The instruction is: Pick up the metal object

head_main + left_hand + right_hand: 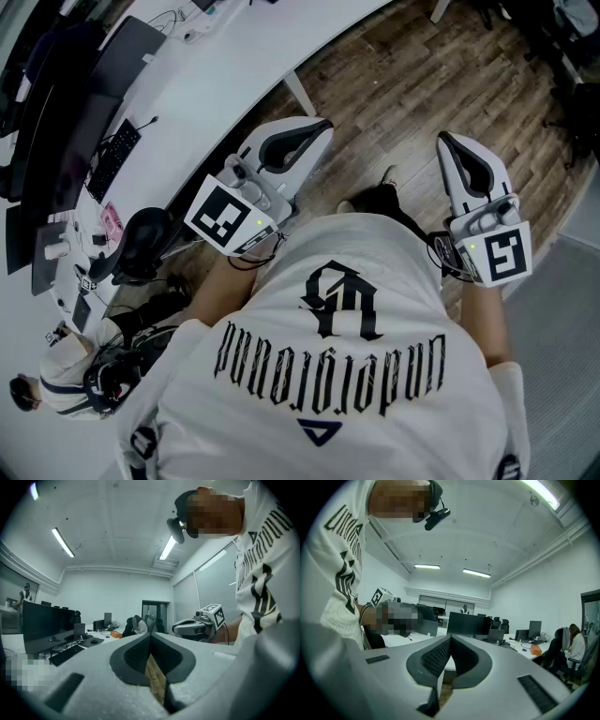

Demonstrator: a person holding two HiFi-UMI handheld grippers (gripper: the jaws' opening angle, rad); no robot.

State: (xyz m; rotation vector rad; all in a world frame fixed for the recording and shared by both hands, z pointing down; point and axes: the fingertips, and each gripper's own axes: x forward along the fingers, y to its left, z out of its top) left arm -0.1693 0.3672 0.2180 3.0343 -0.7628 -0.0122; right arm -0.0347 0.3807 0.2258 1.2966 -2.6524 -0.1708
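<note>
**Both grippers shut, target unseen**

Two grippers: left gripper and right gripper, jaws pressed together, nothing between them, over wood floor at upper centre. Metal object: none visible in any view. One white desk, upper left. Risk: a blind reach clips the desk edge; closed jaws would shove the object.

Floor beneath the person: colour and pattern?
Brown wood-grain plank floor; the head view shows it best.

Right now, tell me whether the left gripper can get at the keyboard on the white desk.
Probably not as it stands. The left gripper is held over the wood floor, jaws shut, pointing alongside the desk, while the keyboard lies off to its side. Nothing blocks the way.
</note>
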